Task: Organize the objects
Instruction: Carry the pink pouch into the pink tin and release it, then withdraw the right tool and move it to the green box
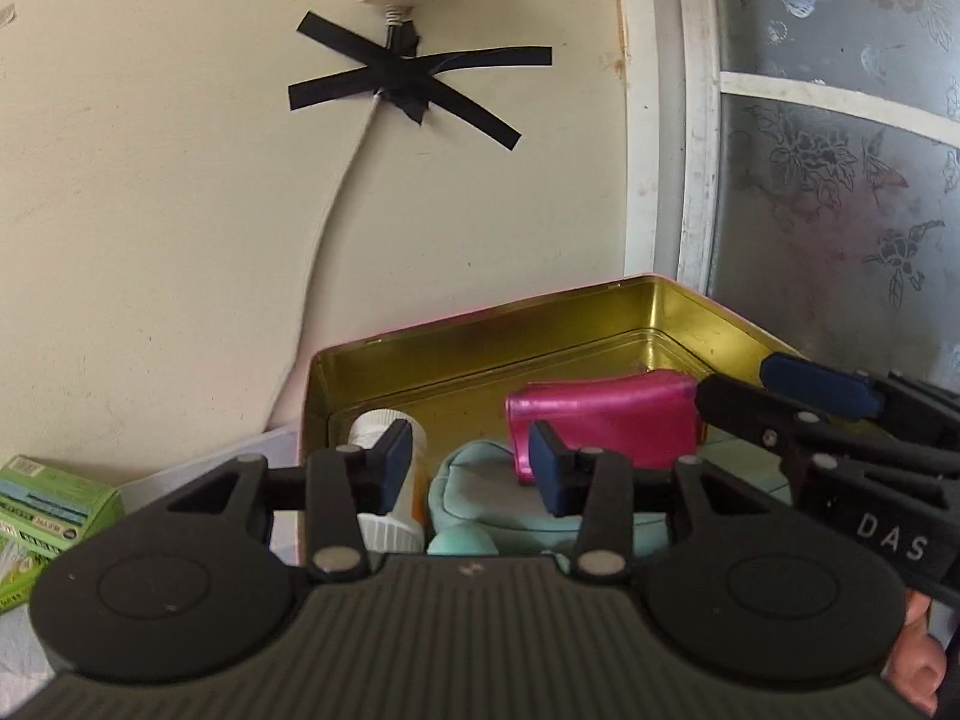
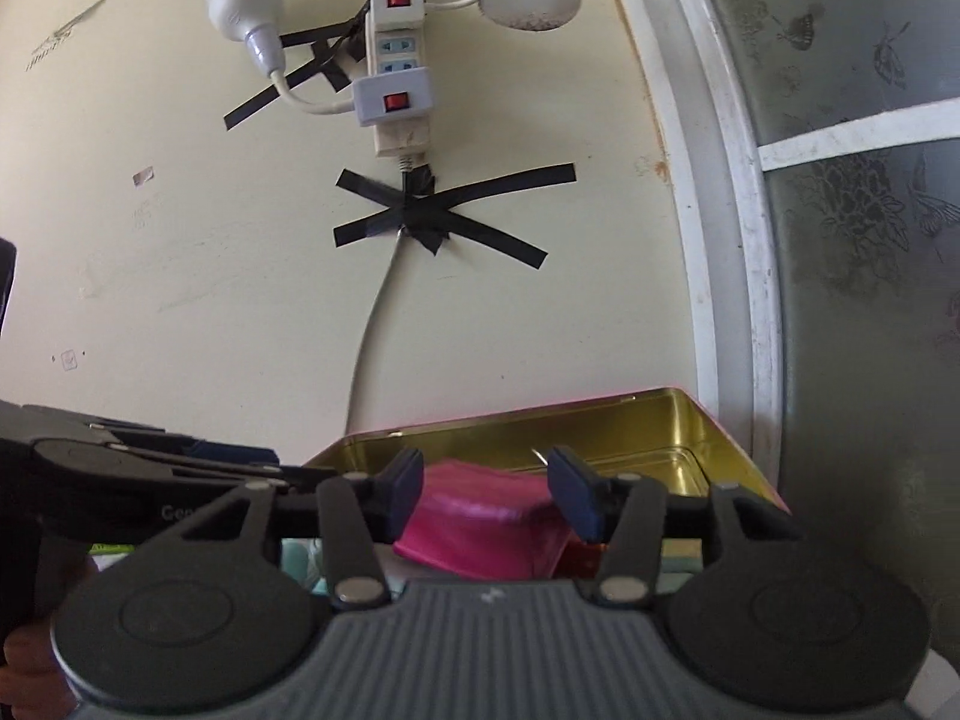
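A gold tin (image 1: 480,336) stands open against the wall and also shows in the right wrist view (image 2: 660,426). Inside lie a shiny pink pouch (image 1: 600,420), a pale teal soft pouch (image 1: 480,504) and a white bottle with an orange label (image 1: 384,438). My left gripper (image 1: 471,468) is open and empty just above the tin's front. My right gripper (image 2: 486,495) is open and empty above the pink pouch (image 2: 480,534). The right gripper reaches in from the right in the left wrist view (image 1: 810,396).
A green box (image 1: 48,510) lies left of the tin. A power strip (image 2: 396,78) with a taped cable hangs on the cream wall. A frosted window (image 2: 870,240) with a white frame stands to the right.
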